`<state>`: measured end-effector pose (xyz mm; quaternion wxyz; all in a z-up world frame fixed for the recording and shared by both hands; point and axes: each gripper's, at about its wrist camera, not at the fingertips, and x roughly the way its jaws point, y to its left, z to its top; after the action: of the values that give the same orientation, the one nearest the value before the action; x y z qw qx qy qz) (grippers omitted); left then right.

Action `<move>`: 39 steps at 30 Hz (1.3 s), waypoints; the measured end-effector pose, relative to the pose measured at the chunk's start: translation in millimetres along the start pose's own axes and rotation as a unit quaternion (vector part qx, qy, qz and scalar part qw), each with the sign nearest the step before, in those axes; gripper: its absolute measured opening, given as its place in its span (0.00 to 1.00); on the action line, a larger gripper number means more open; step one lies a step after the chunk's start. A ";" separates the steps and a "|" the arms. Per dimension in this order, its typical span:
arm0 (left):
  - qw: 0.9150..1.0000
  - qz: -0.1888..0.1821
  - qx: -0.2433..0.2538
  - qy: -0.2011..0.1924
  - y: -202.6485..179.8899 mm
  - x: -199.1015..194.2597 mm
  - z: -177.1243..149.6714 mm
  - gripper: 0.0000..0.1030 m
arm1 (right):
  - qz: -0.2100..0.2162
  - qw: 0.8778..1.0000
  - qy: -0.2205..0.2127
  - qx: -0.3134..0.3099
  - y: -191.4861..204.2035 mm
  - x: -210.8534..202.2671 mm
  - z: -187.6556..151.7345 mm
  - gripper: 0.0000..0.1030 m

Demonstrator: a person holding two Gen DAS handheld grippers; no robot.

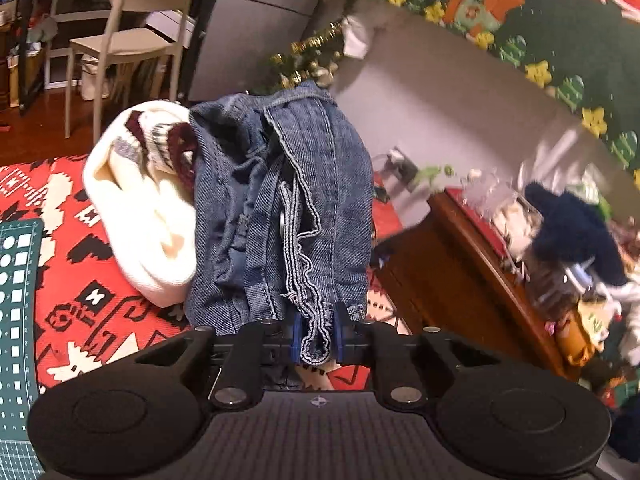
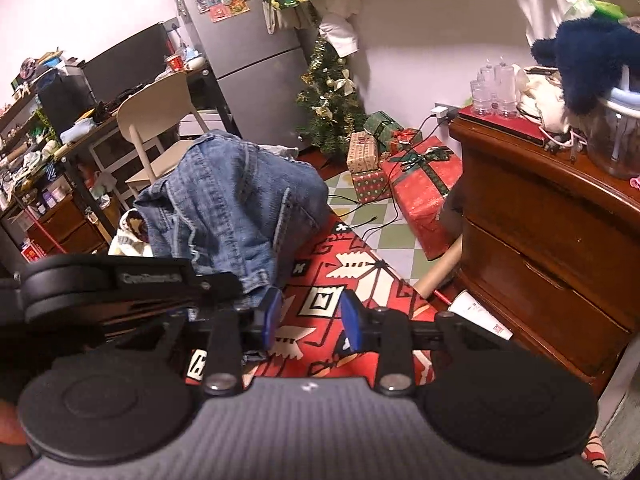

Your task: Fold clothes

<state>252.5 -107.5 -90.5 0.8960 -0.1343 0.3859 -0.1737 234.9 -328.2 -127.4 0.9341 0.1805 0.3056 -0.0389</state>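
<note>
A blue denim garment (image 1: 280, 208) hangs bunched up in the left wrist view, its frayed hem pinched between the blue pads of my left gripper (image 1: 316, 338), which is shut on it. A cream knit garment (image 1: 140, 216) with maroon pattern lies behind it on the red patterned cloth (image 1: 72, 208). In the right wrist view the same denim garment (image 2: 228, 200) rises in a heap over the red patterned cloth (image 2: 360, 276). My right gripper (image 2: 310, 320) stands open just right of the denim's lower edge, nothing between its pads. The left gripper's black body (image 2: 108, 284) shows at the left.
A green cutting mat (image 1: 16, 312) lies at the left edge. A wooden dresser (image 2: 552, 216) with jars and a dark blue plush stands right. Wrapped gifts (image 2: 416, 188), cables and a small Christmas tree (image 2: 332, 108) sit beyond the cloth. A beige chair (image 2: 160, 128) and cluttered desk stand behind.
</note>
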 end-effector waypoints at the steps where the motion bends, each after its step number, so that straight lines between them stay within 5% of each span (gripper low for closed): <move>1: 1.000 0.006 0.008 -0.008 -1.0 -6.2 -0.8 0.12 | 0.001 1.000 -0.002 0.001 -0.2 0.1 0.2 0.36; 19: 0.994 0.084 0.011 -0.071 54.0 -140.6 -43.0 0.09 | 0.026 0.995 -0.092 -0.040 37.5 -52.5 -0.8 0.37; 29: 0.988 0.129 -0.024 -0.081 101.4 -203.1 -86.1 0.08 | 0.059 0.991 -0.068 -0.097 84.9 -75.5 -29.0 0.37; 39: 0.971 0.191 -0.080 -0.118 178.6 -277.6 -99.6 0.08 | 0.150 0.973 -0.033 -0.172 151.4 -123.4 -74.9 0.38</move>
<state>37.8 158.5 -44.8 0.9382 -0.1495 0.3082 0.0491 121.0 -164.8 -63.8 0.9559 0.0593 0.2460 0.1490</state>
